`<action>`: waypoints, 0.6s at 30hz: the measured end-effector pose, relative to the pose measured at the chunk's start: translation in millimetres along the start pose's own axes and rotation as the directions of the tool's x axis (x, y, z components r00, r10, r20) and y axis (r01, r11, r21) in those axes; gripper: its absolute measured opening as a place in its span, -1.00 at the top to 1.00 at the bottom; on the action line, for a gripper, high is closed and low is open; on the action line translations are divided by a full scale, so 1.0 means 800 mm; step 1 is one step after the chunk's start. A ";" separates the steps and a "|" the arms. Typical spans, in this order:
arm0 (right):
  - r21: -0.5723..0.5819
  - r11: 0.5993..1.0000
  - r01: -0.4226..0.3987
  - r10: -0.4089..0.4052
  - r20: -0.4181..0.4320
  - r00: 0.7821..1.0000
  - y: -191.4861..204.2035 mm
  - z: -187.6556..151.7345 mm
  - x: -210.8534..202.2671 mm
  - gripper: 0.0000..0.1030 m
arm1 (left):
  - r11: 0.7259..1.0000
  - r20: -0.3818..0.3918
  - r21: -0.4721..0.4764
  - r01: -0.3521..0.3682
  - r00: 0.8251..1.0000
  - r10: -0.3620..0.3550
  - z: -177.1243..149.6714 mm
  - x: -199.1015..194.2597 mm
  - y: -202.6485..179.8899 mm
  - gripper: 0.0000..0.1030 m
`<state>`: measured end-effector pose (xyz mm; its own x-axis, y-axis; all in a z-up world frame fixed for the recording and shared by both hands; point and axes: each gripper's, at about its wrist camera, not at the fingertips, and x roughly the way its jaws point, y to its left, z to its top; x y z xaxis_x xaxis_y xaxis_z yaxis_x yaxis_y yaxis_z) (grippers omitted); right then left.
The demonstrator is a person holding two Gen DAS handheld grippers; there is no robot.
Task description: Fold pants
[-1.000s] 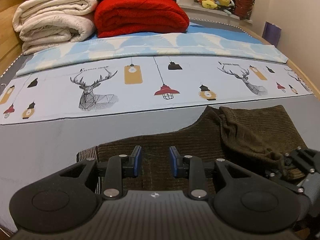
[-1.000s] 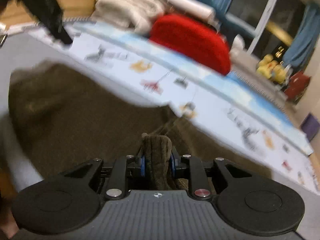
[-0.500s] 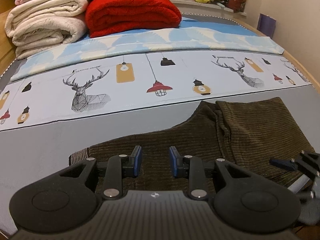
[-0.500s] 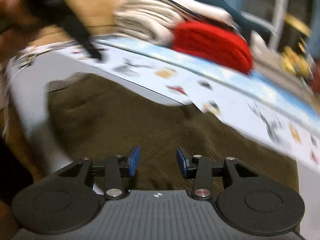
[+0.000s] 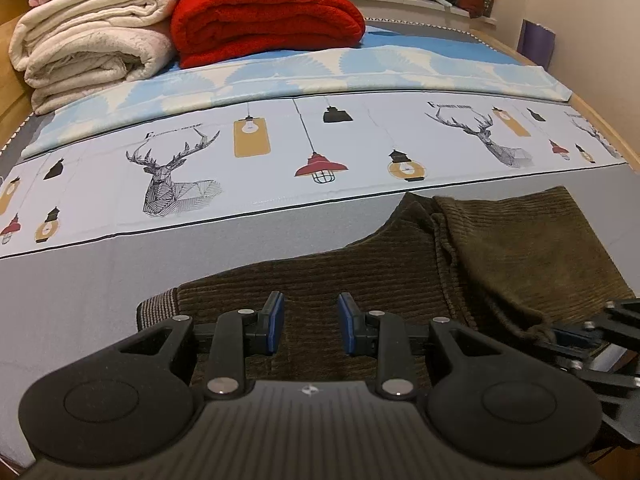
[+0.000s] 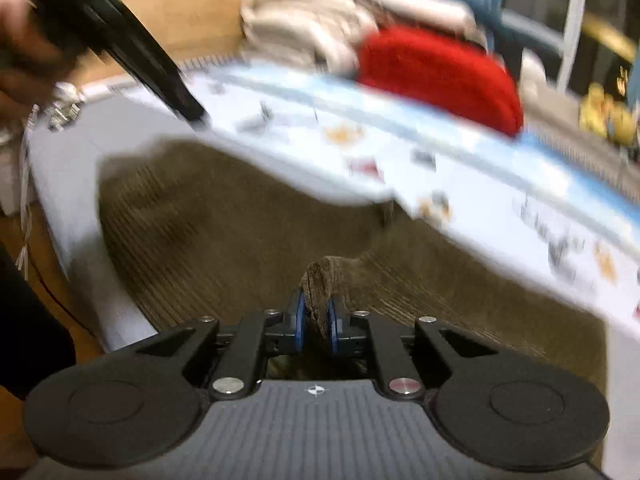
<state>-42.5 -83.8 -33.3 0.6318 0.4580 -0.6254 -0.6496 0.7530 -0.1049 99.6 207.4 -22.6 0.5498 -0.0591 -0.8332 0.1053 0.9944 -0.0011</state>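
Brown corduroy pants point(image 5: 360, 268) lie flat on the grey bed point(image 5: 80, 280), one part folded over at your right. Your right gripper point(image 6: 316, 320) pinches a raised fold of the pants. Your left gripper point(image 5: 308, 328) hovers over a leg, jaws apart, holding nothing. Blankets point(image 5: 264, 16) stacked beyond.

- Pants point(image 5: 380, 264): dark olive-brown corduroy, lying flat on the grey bed surface near its front edge
- Striped ribbed cuff point(image 5: 158, 306) at the left end
- Right portion doubled over as a second layer point(image 5: 532, 248)
- A pinched-up fold point(image 6: 318, 284) stands raised at the near edge
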 end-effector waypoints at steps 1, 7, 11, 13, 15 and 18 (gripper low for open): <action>-0.012 1.000 -0.019 0.019 0.008 1.000 0.003 -0.001 -0.007 0.76 | 1.000 0.000 0.006 -0.001 1.000 0.001 0.001 0.001 -0.001 0.37; -0.111 0.990 -0.083 0.064 -0.161 0.985 0.021 -0.035 0.024 0.53 | 1.000 -0.005 0.003 0.003 1.000 -0.003 0.003 0.003 -0.003 0.37; -0.105 0.993 -0.050 0.038 -0.115 0.993 0.023 -0.029 0.015 0.00 | 1.000 -0.009 0.019 0.003 1.000 -0.003 0.001 0.004 -0.007 0.37; -0.136 0.990 -0.044 0.026 -0.128 0.991 0.027 -0.033 0.020 -0.13 | 1.000 -0.011 0.020 0.000 1.000 0.000 0.001 0.005 -0.007 0.37; -0.161 0.986 -0.047 0.023 -0.148 0.989 0.034 -0.040 0.027 -0.13 | 1.000 -0.013 0.013 -0.001 1.000 0.001 0.000 0.005 -0.005 0.37; -0.174 0.983 -0.052 0.025 -0.152 0.988 0.038 -0.039 0.045 0.15 | 1.000 -0.015 0.011 -0.004 1.000 0.004 -0.001 0.005 -0.003 0.37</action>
<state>-52.9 -59.4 -83.1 0.5434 0.3996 -0.7383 -0.7454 0.6342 -0.2053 100.5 204.5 -26.1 0.5379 -0.0539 -0.8413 0.1127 0.9936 0.0084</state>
